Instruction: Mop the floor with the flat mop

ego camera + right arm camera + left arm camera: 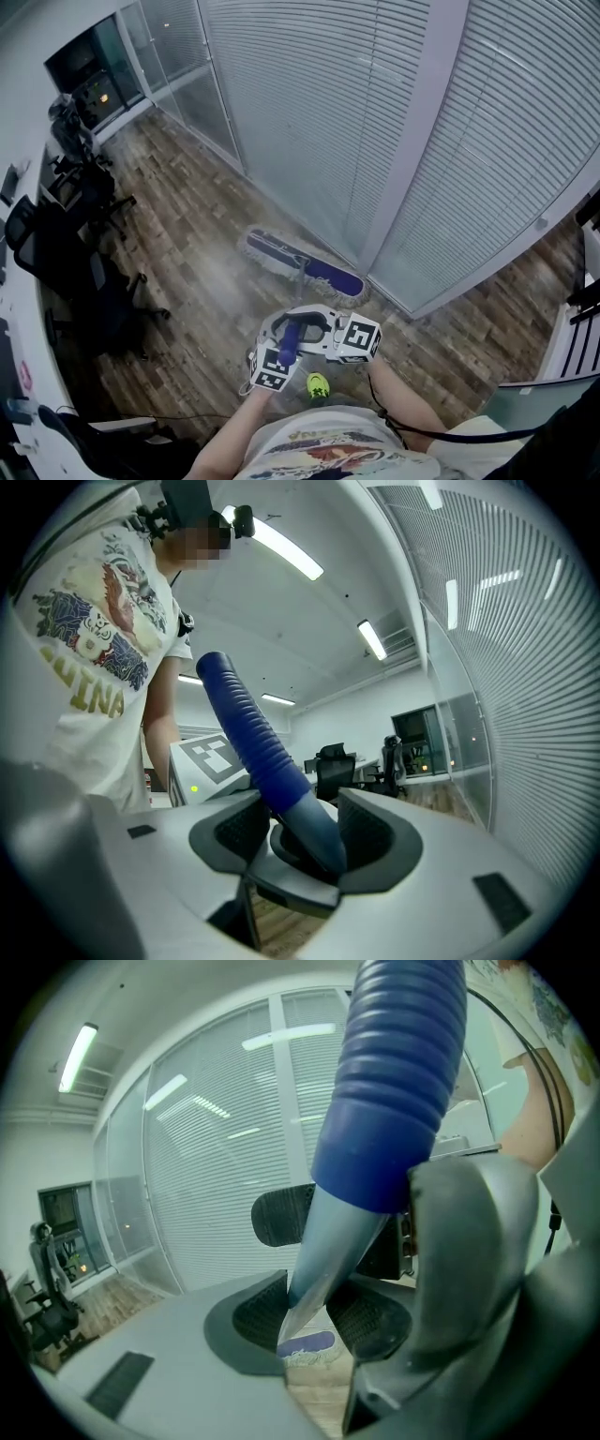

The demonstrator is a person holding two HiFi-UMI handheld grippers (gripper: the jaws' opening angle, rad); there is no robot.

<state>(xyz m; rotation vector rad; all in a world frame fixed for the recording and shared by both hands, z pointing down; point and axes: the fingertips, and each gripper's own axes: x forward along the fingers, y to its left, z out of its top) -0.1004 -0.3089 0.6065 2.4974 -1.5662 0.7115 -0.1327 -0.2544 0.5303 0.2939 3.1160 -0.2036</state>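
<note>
The flat mop (305, 267) lies on the floor (187, 244) close beside the base of the glass wall (309, 112). Its head is a long, narrow purple pad edged with a pale, fuzzy fringe. A thin, silvery metal shaft (302, 279) rises from the middle of the head toward the person and ends in a blue ribbed sleeve (288, 341).

The left gripper (314, 1321) is closed on the mop's handle. Its dark, finely ridged fingers (255, 1314) press on the smooth tapered metal just below the sleeve, and the mop head shows small beyond them. The right gripper (305, 841) also clamps the handle, its cross-hatched fingers (370, 841) set on either side of the lower end of the sleeve.

The floor is brown wood-look planking with a worn grain. The wall's panes are covered by pale horizontal blinds. Black office chairs (94, 281) stand well apart from the mop, at the left of the head view.
</note>
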